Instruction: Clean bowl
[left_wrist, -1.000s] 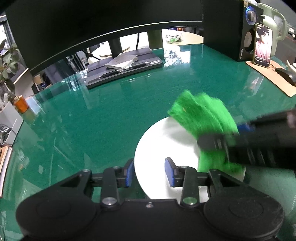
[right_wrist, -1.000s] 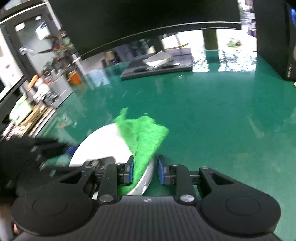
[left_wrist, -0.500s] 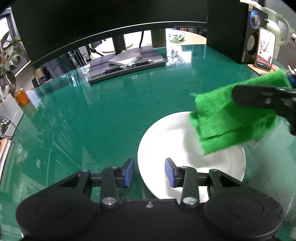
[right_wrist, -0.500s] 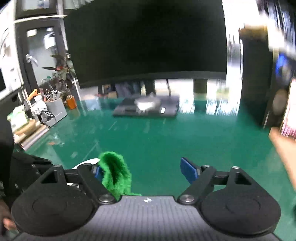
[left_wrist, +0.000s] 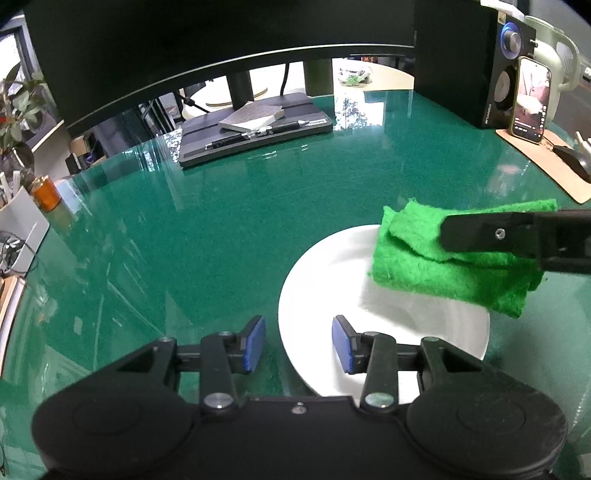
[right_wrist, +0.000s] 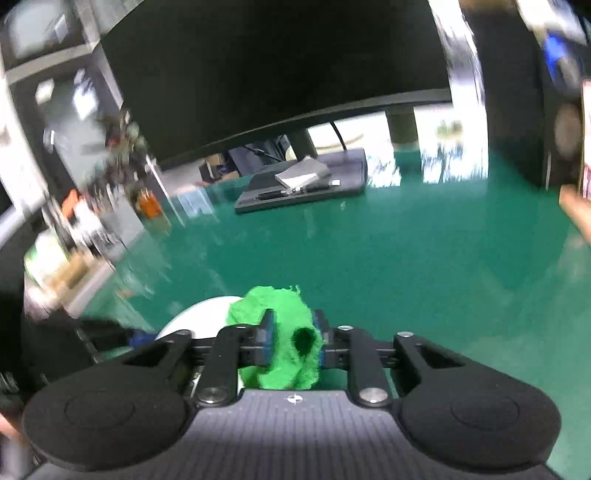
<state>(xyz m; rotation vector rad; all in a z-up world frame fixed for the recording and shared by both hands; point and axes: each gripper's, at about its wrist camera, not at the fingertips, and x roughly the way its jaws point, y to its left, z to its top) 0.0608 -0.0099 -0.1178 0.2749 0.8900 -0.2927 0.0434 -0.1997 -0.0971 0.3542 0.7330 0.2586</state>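
White and shallow, the bowl (left_wrist: 384, 332) rests on the green table (left_wrist: 207, 236). The left gripper (left_wrist: 298, 345) straddles its rim at nine o'clock, fingers narrowly apart and opening, blue pads clear of the rim. The right gripper (right_wrist: 293, 341), closing, pinches a bunched green cloth (right_wrist: 284, 332) above the bowl's two o'clock edge.

- Surface (left_wrist: 207, 229): glossy green, reflective.
- White bowl (left_wrist: 332, 306) rests on the near right part.
- Dark flat tray (left_wrist: 258, 136) lies at the far edge.
- Tan mat (left_wrist: 546, 162) lies at the far right, apart from the bowl.
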